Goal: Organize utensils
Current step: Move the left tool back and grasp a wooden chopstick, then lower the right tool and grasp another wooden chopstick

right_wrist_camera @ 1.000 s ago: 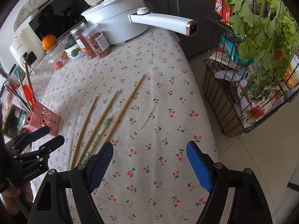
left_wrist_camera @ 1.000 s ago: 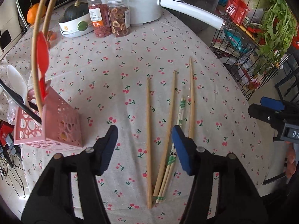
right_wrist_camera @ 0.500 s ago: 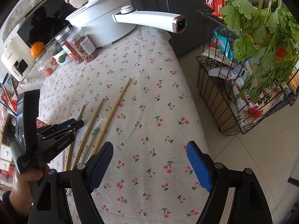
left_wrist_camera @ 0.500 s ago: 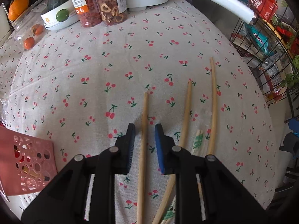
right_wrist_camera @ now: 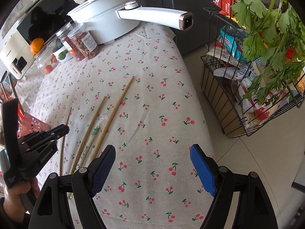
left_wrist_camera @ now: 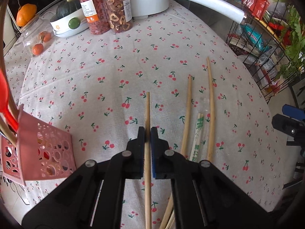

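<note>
Cherry-print tablecloth (right_wrist_camera: pixel 152 105), tiled floor (right_wrist_camera: pixel 266 162)

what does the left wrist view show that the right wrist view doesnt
Only the left wrist view shows the left gripper fingers shut on the leftmost chopstick, close up, and the red spoon standing in the pink basket.

Only the right wrist view shows the right gripper open over bare tablecloth, the hand holding the left gripper, and the leafy greens.

Both show the loose chopsticks, jars and white pot.
</note>
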A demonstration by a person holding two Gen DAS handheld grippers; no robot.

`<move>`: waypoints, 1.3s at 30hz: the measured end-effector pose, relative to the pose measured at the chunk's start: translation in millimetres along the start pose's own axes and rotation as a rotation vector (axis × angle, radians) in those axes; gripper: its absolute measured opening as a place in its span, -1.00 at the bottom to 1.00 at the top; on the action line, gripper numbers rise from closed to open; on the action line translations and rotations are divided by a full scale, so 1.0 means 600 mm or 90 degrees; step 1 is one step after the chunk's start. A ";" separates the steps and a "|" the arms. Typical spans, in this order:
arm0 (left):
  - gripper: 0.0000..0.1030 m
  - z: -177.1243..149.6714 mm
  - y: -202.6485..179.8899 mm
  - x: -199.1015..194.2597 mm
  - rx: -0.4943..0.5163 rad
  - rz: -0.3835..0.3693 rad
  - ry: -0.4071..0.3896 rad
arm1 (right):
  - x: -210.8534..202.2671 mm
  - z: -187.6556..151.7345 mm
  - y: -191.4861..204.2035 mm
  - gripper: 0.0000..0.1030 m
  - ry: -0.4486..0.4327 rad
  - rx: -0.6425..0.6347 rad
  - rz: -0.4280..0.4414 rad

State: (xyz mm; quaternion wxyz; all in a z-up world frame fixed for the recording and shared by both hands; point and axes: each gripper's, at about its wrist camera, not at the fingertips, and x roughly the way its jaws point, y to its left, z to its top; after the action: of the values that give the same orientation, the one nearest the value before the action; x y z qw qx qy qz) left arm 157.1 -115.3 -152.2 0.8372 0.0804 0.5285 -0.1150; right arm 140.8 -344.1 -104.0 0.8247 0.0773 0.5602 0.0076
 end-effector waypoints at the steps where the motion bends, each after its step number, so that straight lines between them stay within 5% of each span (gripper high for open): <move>1: -0.87 -0.007 0.003 -0.014 0.007 -0.006 -0.009 | 0.002 0.000 0.002 0.58 0.001 -0.002 -0.003; 16: -0.87 -0.073 0.091 -0.191 -0.008 -0.083 -0.173 | 0.032 0.004 0.036 0.58 0.021 0.021 -0.006; 26: -0.87 -0.081 0.107 -0.231 -0.003 -0.111 -0.212 | 0.082 0.056 0.088 0.57 -0.005 0.042 -0.007; 31: -0.87 -0.084 0.116 -0.235 -0.001 -0.105 -0.220 | 0.113 0.080 0.095 -0.19 -0.014 0.078 0.019; 35: -0.87 -0.086 0.121 -0.234 -0.001 -0.108 -0.218 | 0.142 0.087 0.105 -0.35 -0.003 0.069 -0.009; 39: -0.87 -0.089 0.123 -0.237 -0.004 -0.112 -0.220 | 0.150 0.084 0.121 -0.76 -0.004 0.032 -0.063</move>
State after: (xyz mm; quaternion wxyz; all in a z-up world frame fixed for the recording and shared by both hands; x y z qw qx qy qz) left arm 72.1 -15.6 -45.4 0.9024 0.0103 0.3824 -0.1984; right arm 226.5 -269.4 -158.7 0.8236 0.0702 0.5607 -0.0477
